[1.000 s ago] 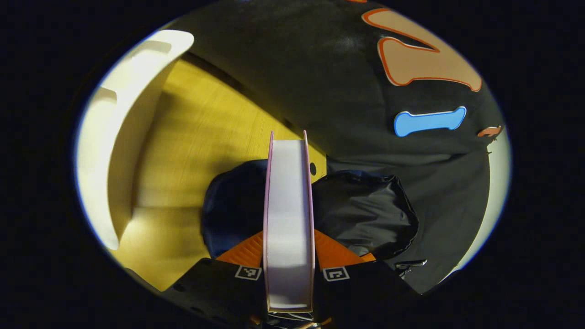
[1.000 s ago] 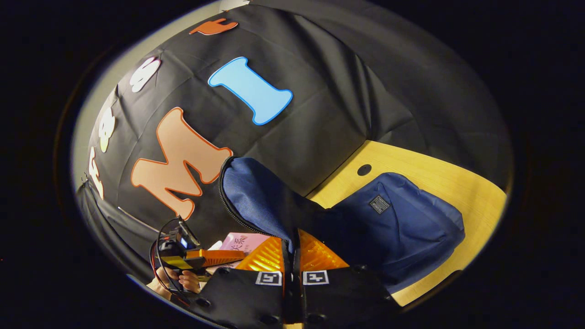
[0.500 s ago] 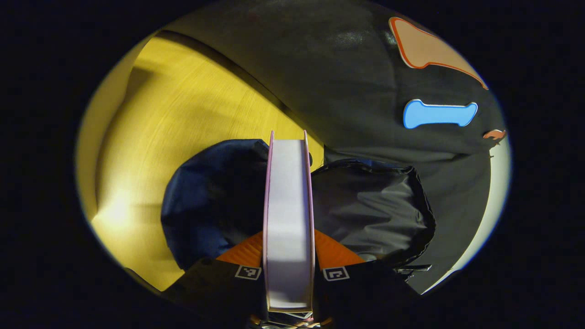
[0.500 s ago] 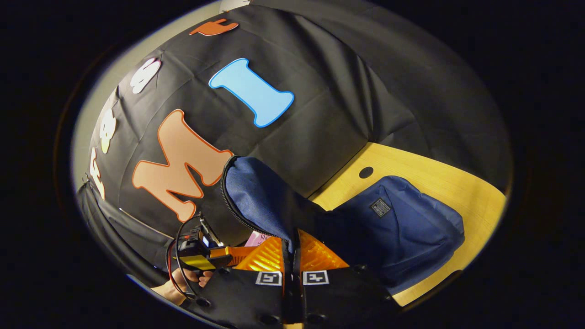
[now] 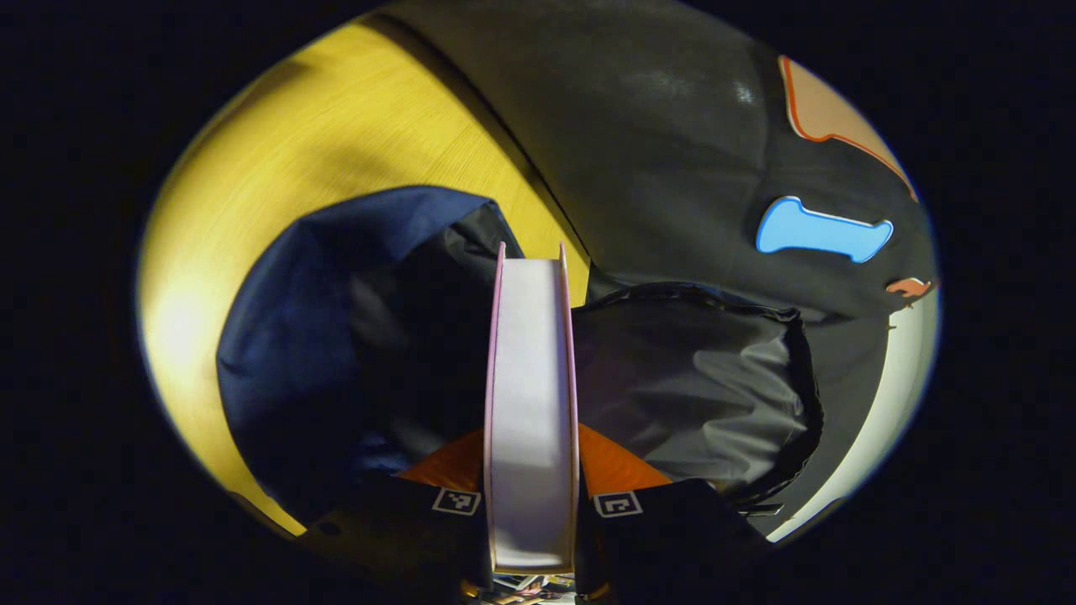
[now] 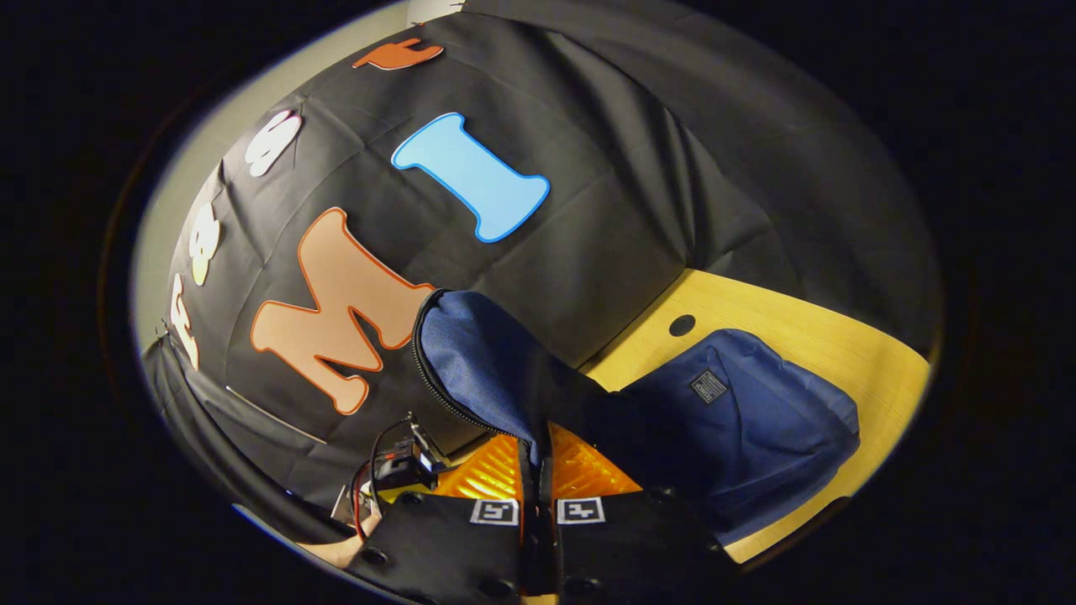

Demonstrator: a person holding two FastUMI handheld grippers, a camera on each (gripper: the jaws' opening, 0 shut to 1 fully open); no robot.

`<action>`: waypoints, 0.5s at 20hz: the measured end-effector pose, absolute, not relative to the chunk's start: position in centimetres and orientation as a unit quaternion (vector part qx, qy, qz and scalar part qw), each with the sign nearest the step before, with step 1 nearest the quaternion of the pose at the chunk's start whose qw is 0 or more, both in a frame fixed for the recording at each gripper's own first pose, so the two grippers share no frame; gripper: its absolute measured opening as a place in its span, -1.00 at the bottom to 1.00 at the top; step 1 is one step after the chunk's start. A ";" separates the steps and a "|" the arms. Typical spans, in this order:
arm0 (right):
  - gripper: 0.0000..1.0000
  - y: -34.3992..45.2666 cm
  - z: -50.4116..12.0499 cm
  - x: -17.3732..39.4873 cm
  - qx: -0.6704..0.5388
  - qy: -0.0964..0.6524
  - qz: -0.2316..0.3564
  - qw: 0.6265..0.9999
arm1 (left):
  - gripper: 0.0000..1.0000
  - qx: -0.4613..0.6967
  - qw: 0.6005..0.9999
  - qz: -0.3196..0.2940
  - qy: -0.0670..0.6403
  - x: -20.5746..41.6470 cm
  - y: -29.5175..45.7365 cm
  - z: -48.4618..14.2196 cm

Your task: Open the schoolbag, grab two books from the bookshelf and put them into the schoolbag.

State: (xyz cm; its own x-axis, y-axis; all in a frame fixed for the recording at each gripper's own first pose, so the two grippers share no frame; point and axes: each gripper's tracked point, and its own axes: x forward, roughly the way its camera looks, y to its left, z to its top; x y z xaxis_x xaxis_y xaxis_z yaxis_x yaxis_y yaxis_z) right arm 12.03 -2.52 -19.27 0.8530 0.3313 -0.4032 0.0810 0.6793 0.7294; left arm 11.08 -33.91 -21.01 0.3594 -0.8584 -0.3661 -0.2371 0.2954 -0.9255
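Gripping a book (image 5: 531, 403) by its two covers, the left gripper (image 5: 531, 470) holds it edge-on, white page block facing the camera, pink cover edges on each side. In the left gripper view the book's far end hangs over the mouth of the dark blue schoolbag (image 5: 336, 336), which lies on the yellow worktop (image 5: 336, 134). The raised flap (image 5: 689, 378) stands to the right of the book, its grey lining showing and its zipper edge curving round the outside. The bag's body spreads to the left. Bare worktop runs along the bag's left and far sides up to the black cloth wall (image 5: 656, 151).

In the right gripper view, the right gripper (image 6: 538, 470) has its fingers pressed together on the lower part of the flap (image 6: 487, 370), holding it upright. The schoolbag (image 6: 756, 420) slumps to the right, with open worktop (image 6: 841, 336) beyond it and a small round hole (image 6: 682, 324) near the wall. The left gripper (image 6: 403, 466) sits low beside the flap.
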 end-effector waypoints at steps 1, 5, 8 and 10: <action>-0.94 -2.3 -19.3 12.1 0.394 0.261 0.073 0.878 | -0.34 -0.546 0.619 -0.249 0.507 10.9 -34.4 -21.2; -0.94 -2.2 -19.1 12.3 0.390 0.263 0.080 0.879 | -0.29 -0.575 0.602 -0.254 0.493 10.1 -36.5 -22.1; -0.95 -2.3 -19.4 12.4 0.383 0.268 0.077 0.881 | -0.31 -0.579 0.592 -0.251 0.500 9.3 -37.7 -22.5; -0.94 -2.6 -19.4 12.4 0.388 0.268 0.073 0.879 | -0.32 -0.575 0.593 -0.256 0.503 9.5 -37.6 -22.3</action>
State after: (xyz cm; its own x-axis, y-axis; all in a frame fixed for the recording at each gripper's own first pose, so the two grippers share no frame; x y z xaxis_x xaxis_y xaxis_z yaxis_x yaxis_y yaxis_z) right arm 12.43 -2.57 -19.40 0.8453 0.3369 -0.4148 0.0793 0.6884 0.7209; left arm 9.46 -37.64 -22.35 0.3637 -0.8813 -0.3016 -0.2742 0.2082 -0.9389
